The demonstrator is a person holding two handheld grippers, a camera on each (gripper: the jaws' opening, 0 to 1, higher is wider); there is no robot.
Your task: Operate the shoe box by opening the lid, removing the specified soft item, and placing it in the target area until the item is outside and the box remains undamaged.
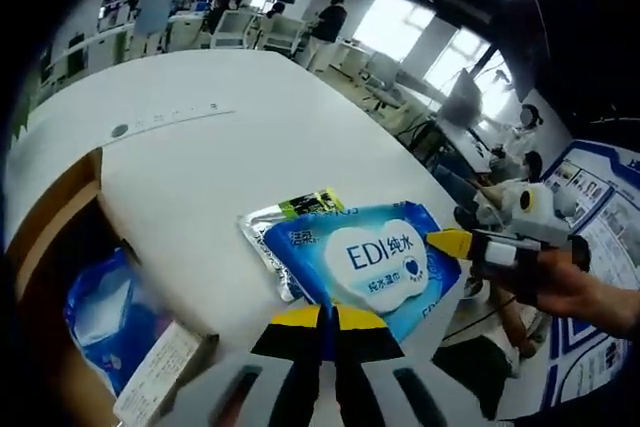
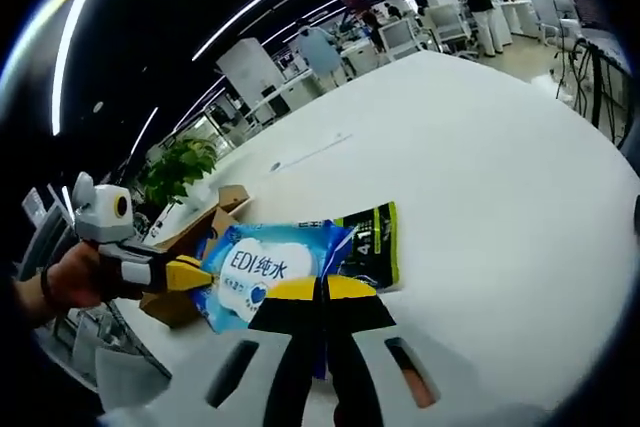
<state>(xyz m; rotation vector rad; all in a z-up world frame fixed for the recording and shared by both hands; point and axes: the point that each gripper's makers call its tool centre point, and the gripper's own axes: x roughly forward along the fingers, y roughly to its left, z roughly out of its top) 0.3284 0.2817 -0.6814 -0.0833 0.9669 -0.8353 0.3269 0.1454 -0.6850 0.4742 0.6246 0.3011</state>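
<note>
One big white worktop [image 1: 220, 147] holds everything here, and in the right gripper view the worktop [image 2: 480, 147] runs far back into a room with desks and people. The brown shoe box [image 1: 60, 237] sits at the near edge of the worktop with its top open, and more blue packs [image 1: 100, 307] and a white paper slip [image 1: 160, 367] lie inside it. In the right gripper view the shoe box [image 2: 195, 237] shows just behind the blue pack, close to a green plant [image 2: 180, 172]. The soft thing, a blue pack of wipes [image 1: 370, 262] with white writing, is out of the box, just over the worktop and beside the box. In the right gripper view the pack of wipes [image 2: 265, 267] has a flat green and silver packet [image 2: 370, 247] right next to it, partly under its edge. That packet [image 1: 290, 217] also peeks out from behind the wipes in the left gripper view. The left gripper [image 1: 325, 319] has its yellow tips pressed together on the near edge of the wipes. The right gripper [image 2: 322, 292] is also closed tight on the pack, from the other side. A hand [image 1: 580, 292] holds the right gripper at the side of the left gripper view.
</note>
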